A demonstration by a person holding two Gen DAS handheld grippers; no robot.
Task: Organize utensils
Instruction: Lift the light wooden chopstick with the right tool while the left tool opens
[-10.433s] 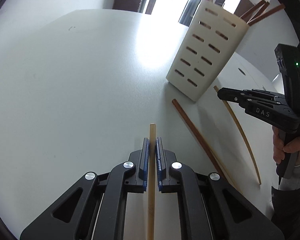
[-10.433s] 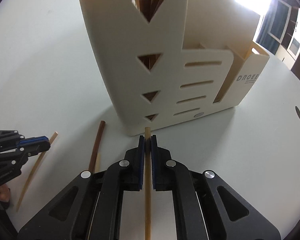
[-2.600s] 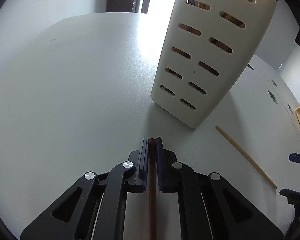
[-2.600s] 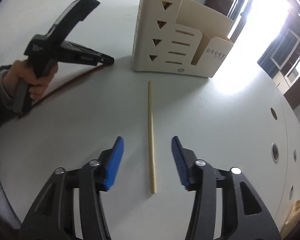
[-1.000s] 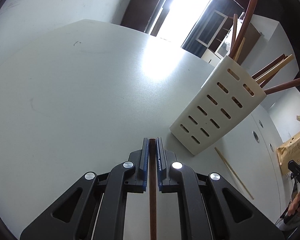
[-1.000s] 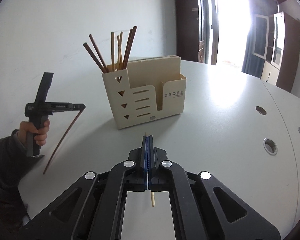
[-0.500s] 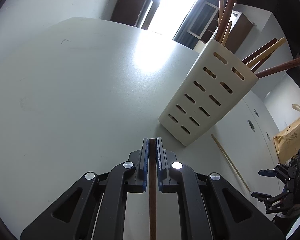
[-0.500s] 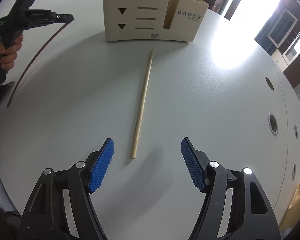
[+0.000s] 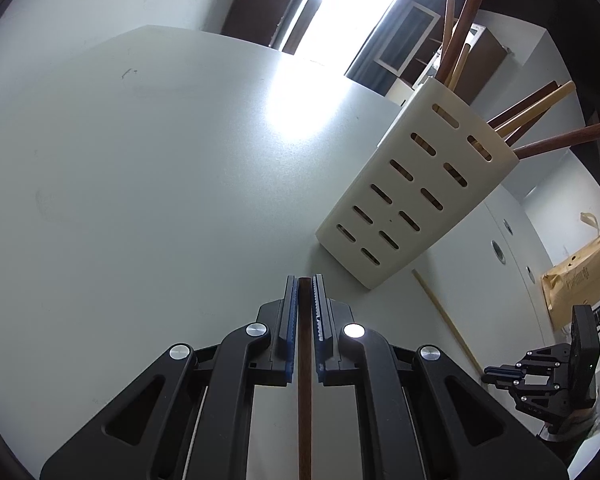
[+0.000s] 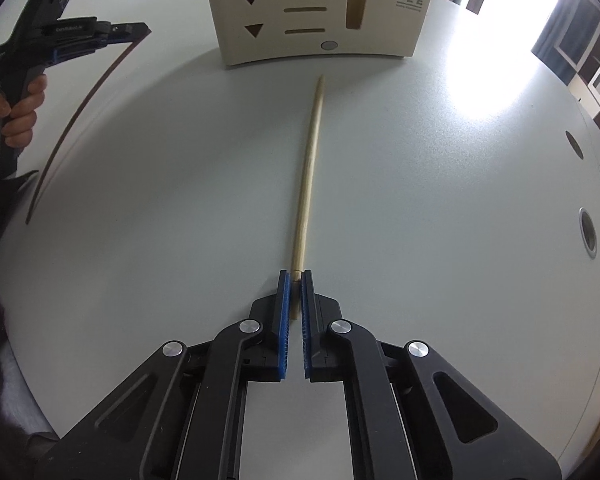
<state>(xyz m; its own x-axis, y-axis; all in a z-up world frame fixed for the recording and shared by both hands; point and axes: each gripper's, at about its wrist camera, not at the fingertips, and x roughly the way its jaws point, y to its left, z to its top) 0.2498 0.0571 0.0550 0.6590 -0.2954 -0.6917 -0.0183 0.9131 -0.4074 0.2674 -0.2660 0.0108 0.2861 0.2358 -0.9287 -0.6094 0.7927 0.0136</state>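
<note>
My left gripper (image 9: 304, 280) is clamped on a dark brown wooden chopstick (image 9: 304, 400), beside the cream slotted plastic utensil holder (image 9: 416, 204). My right gripper (image 10: 295, 274) has closed narrowly around the near end of a pale bamboo chopstick (image 10: 309, 168) lying on the white table (image 10: 440, 200), tip towards the holder.

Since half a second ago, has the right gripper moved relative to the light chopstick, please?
Yes: the right gripper has advanced toward the holder and closed around the near end of the light chopstick.
</note>
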